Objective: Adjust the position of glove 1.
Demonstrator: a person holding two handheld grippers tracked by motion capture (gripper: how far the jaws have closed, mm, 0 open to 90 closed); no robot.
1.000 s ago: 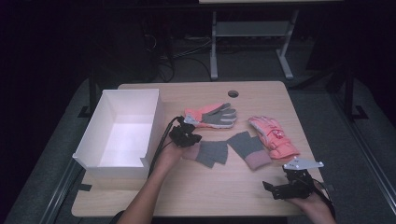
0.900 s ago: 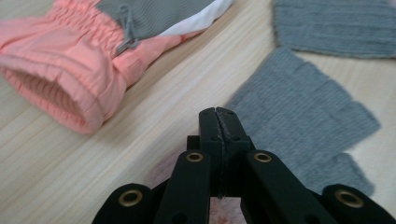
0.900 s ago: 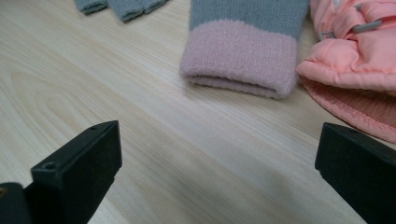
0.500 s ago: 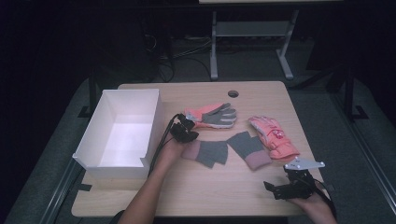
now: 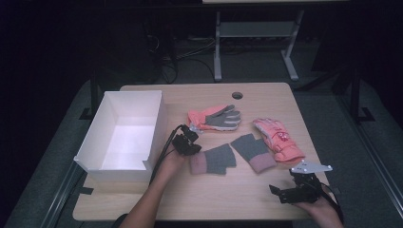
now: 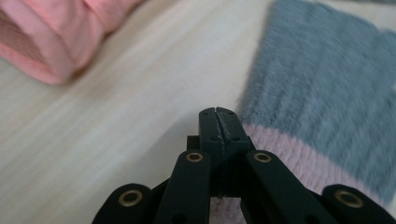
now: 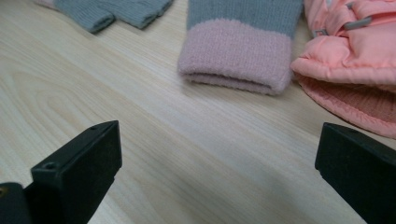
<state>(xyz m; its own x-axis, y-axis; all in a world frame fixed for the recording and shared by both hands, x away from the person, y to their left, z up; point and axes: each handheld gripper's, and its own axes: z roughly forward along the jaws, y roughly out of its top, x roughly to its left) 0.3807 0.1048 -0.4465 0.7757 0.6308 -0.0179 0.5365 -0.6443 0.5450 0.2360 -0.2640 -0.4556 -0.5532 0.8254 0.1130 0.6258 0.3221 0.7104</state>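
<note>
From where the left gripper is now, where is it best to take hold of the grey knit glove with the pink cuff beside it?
Probably by the pink cuff of the near grey knit glove. It is the thick, doubled edge lying flat on the table and faces the left gripper, whose fingers are shut right beside it. Come in low from the box side.

Bare tabletop (image 5: 223, 194) before gloves; box (image 5: 124, 130) leftward.

Grey knit glove (image 5: 215, 159) with pink cuff, white box (image 5: 124, 133).
</note>
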